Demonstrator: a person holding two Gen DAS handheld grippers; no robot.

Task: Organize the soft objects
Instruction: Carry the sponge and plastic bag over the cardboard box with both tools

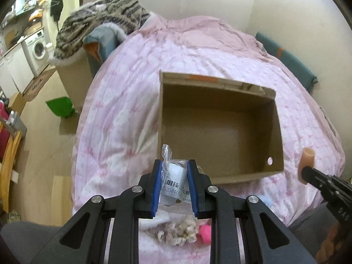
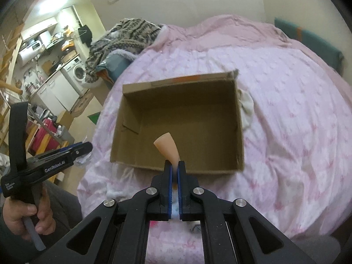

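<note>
The left gripper (image 1: 174, 165) is clamped on a clear plastic bag (image 1: 173, 179) holding a white soft item; a barcode label shows on the bag, and both blue pads press against its sides. The bag sits just in front of the near wall of an open cardboard box (image 1: 220, 118), which rests on a bed covered by a pink quilt (image 1: 123, 101). No contents are visible in the box in either view. The right gripper (image 2: 175, 165) has its jaws almost fully together on the narrow end of a peach-coloured soft piece (image 2: 168, 147), which flares wider toward its free end and points over the near edge of the box. In the left wrist view the same piece (image 1: 307, 160) appears at the right side of the box, at the tip of the right gripper. In the right wrist view, a hand (image 2: 24, 217) grips the handle of the left gripper at the left edge. On the quilt below the left gripper lie a cream fluffy item (image 1: 182, 231) and a bright pink item (image 1: 203, 231), touching each other. A white cloth (image 2: 246, 107) lies against the right outer wall of the box. A striped knitted blanket (image 1: 99, 22) is heaped at the far left corner of the bed. A washing machine (image 1: 36, 48) stands in the room beyond, and a green dustpan (image 1: 60, 106) lies on the floor beside the bed.
</note>
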